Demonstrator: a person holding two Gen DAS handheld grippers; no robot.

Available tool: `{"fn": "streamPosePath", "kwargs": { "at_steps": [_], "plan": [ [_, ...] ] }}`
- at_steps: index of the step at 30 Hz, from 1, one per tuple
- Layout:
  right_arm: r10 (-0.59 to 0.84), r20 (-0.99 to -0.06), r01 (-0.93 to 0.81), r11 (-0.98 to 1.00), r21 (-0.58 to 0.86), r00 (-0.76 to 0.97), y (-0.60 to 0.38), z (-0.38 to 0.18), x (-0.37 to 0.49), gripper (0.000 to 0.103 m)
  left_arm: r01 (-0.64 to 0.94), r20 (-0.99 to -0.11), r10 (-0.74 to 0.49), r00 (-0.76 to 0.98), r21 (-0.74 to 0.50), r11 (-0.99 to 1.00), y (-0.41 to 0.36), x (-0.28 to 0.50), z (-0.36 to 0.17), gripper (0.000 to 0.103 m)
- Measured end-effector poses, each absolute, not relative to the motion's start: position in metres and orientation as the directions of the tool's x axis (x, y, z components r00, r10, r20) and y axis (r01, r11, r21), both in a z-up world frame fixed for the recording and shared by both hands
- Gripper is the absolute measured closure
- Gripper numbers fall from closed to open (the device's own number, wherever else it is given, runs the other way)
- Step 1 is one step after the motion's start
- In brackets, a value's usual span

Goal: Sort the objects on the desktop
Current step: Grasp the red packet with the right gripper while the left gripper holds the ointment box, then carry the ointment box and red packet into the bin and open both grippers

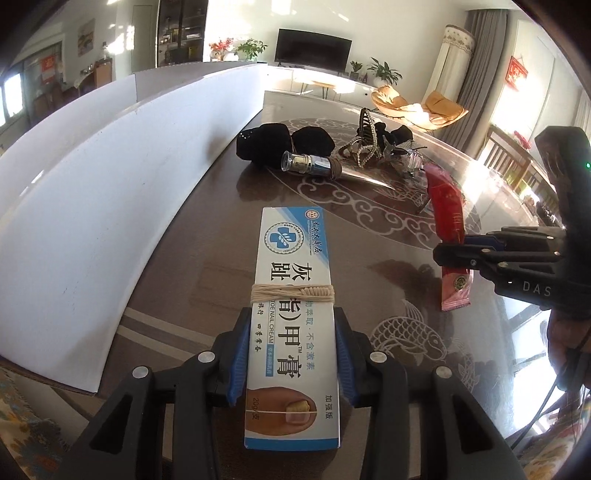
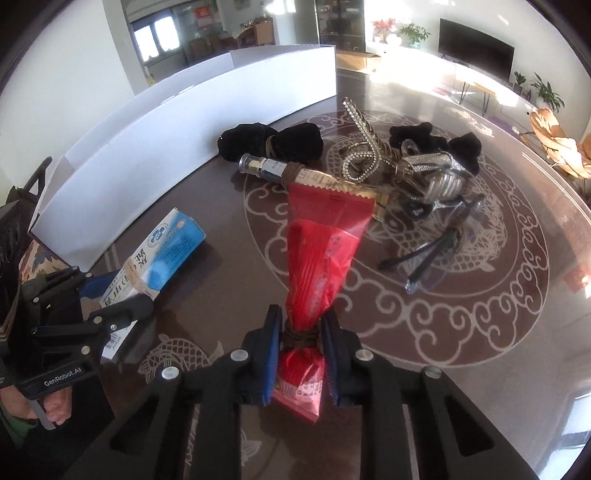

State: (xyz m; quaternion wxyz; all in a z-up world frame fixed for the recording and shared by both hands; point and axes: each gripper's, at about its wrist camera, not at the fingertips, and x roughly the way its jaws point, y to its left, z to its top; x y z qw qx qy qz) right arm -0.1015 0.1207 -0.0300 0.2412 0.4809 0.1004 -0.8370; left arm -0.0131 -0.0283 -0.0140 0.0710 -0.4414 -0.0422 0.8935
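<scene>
I am in a home living room: a flat television stands on a low white console, potted plants beside it, grey curtains at a bright window, tan lounge chairs, glass-fronted cabinets behind.

So the white-and-blue nail cream box, with pale string wound round its middle, is pinched lengthwise in the left tongs above the worktop. The red sachet, tied with brown cord near one end, is squeezed in the right tongs. Further back sit a black velvet bundle, a silver-capped tube, rhinestone hair clips and clear glasses.
</scene>
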Motion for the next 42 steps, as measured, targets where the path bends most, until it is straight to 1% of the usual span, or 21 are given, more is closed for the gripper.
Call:
{"fn": "streamPosePath", "kwargs": {
  "at_steps": [4, 6, 7, 8, 9, 10, 11, 15, 18, 22, 26, 29, 32, 35, 36, 38, 42],
  "plan": [
    [-0.261, -0.858, 0.529, -0.848, -0.014, -0.441, 0.116, -0.037, -0.090, 0.078, -0.096, -0.787, 0.143, -0.600, -0.106, -0.990, -0.024, -0.014, -0.015, 0.062],
    [-0.251, -0.870, 0.526, -0.851, -0.012, -0.425, 0.115, -0.045, -0.093, 0.069, -0.091, -0.787, 0.131, -0.603, -0.095, -0.991, -0.022, -0.013, -0.015, 0.062],
    [-0.257, -0.865, 0.525, -0.851, -0.009, -0.431, 0.114, -0.045, -0.094, 0.062, -0.087, -0.786, 0.127, -0.605, -0.093, -0.992, -0.022, -0.013, -0.015, 0.062],
    [-0.259, -0.861, 0.526, -0.850, -0.011, -0.438, 0.113, -0.046, -0.097, 0.061, -0.084, -0.784, 0.124, -0.608, -0.092, -0.992, -0.022, -0.013, -0.016, 0.062],
    [-0.262, -0.854, 0.527, -0.850, -0.017, -0.449, 0.113, -0.046, -0.095, 0.061, -0.080, -0.782, 0.122, -0.611, -0.092, -0.993, -0.022, -0.013, -0.016, 0.062],
    [-0.260, -0.852, 0.522, -0.852, -0.019, -0.455, 0.113, -0.047, -0.091, 0.068, -0.075, -0.780, 0.120, -0.615, -0.093, -0.993, -0.022, -0.012, -0.016, 0.062],
    [-0.253, -0.852, 0.513, -0.858, -0.022, -0.459, 0.115, -0.046, -0.089, 0.082, -0.070, -0.777, 0.120, -0.618, -0.097, -0.993, -0.023, -0.011, -0.016, 0.063],
    [-0.264, -0.841, 0.499, -0.867, -0.008, -0.472, 0.121, -0.033, -0.084, 0.082, -0.070, -0.737, 0.156, -0.658, -0.146, -0.987, -0.031, 0.000, -0.001, 0.063],
    [-0.294, -0.826, 0.498, -0.867, 0.018, -0.481, 0.126, -0.014, -0.079, 0.082, -0.075, -0.690, 0.190, -0.699, -0.193, -0.978, -0.037, 0.010, 0.020, 0.063],
    [-0.326, -0.802, 0.525, -0.851, 0.019, -0.501, 0.120, 0.012, -0.079, 0.082, -0.061, -0.630, 0.206, -0.749, -0.244, -0.968, -0.047, 0.020, 0.050, 0.063],
    [-0.388, -0.756, 0.559, -0.829, 0.036, -0.527, 0.098, 0.051, -0.091, 0.082, -0.043, -0.569, 0.202, -0.797, -0.281, -0.959, -0.069, 0.023, 0.089, 0.063],
    [-0.448, -0.712, 0.597, -0.801, 0.049, -0.541, 0.066, 0.086, -0.110, 0.082, -0.012, -0.548, 0.172, -0.819, -0.282, -0.959, -0.099, 0.015, 0.116, 0.063],
    [-0.514, -0.670, 0.647, -0.760, 0.065, -0.536, 0.017, 0.115, -0.129, 0.082, 0.057, -0.559, 0.097, -0.823, -0.252, -0.966, -0.137, -0.003, 0.131, 0.063],
    [-0.563, -0.658, 0.693, -0.716, 0.085, -0.501, -0.042, 0.125, -0.153, 0.082, 0.156, -0.592, 0.027, -0.806, -0.256, -0.954, -0.182, -0.026, 0.131, 0.063],
    [-0.576, -0.664, 0.705, -0.702, 0.103, -0.476, -0.062, 0.123, -0.163, 0.082, 0.192, -0.608, 0.010, -0.794, -0.266, -0.945, -0.197, -0.035, 0.128, 0.063],
    [-0.566, -0.691, 0.723, -0.685, 0.091, -0.449, -0.104, 0.110, -0.179, 0.082, 0.260, -0.649, -0.022, -0.760, -0.272, -0.927, -0.224, -0.052, 0.116, 0.063],
    [-0.481, -0.775, 0.722, -0.690, 0.047, -0.410, -0.166, 0.066, -0.212, 0.082, 0.350, -0.732, -0.077, -0.677, -0.229, -0.908, -0.253, -0.080, 0.088, 0.063]
  ]
}}
